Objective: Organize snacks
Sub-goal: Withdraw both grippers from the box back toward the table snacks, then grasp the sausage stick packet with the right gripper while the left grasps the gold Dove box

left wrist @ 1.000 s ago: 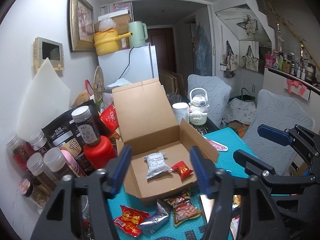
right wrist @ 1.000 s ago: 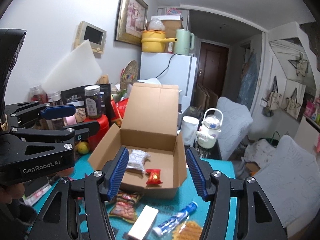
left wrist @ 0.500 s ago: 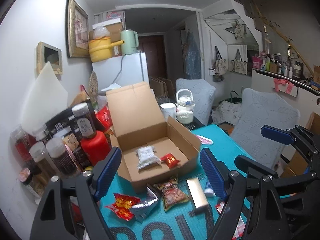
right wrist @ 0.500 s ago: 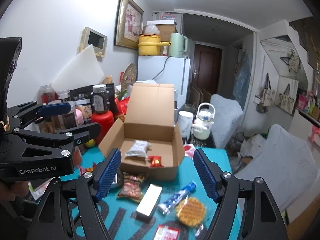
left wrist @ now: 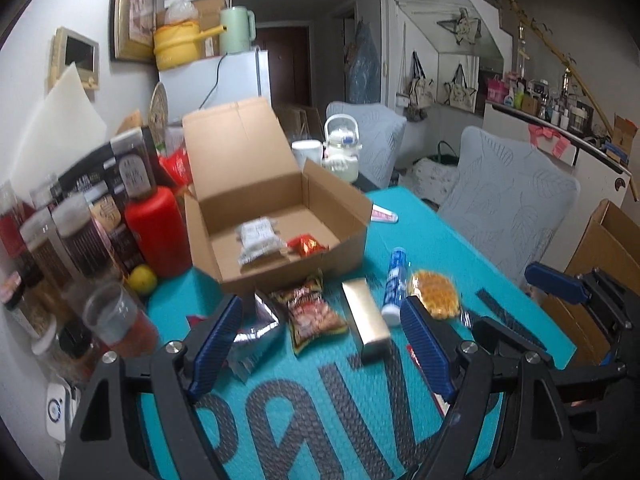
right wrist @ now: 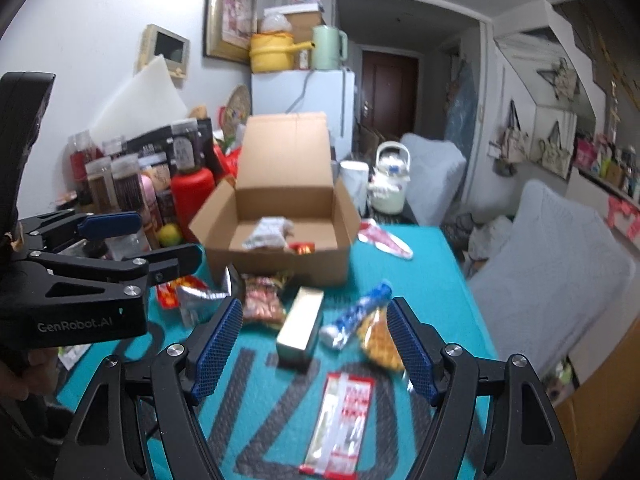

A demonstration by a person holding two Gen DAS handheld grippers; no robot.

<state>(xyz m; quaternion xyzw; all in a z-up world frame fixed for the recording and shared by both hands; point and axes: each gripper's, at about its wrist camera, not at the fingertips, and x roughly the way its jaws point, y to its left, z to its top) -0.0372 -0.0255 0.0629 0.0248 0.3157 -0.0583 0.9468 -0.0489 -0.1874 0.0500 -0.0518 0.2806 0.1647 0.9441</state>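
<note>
Red bottle (left wrist: 158, 232) beside a yellow fruit (left wrist: 142, 279), lidded jars (left wrist: 76, 236) along the wall, white teapot (left wrist: 342, 152) and white cup (left wrist: 307, 152) behind, white fridge (right wrist: 304, 100) bearing a yellow pot (right wrist: 272, 52) and green kettle (right wrist: 328, 48), framed picture (right wrist: 228, 12), grey-covered chair (left wrist: 508, 200)

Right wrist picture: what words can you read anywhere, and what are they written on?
"GenRobot.AI": on the black body of the left tool.
Big dark letters on the teal mat: cut off, unreadable.
Red and white packet, jar labels, snack bags: print too blurred to read.
</note>
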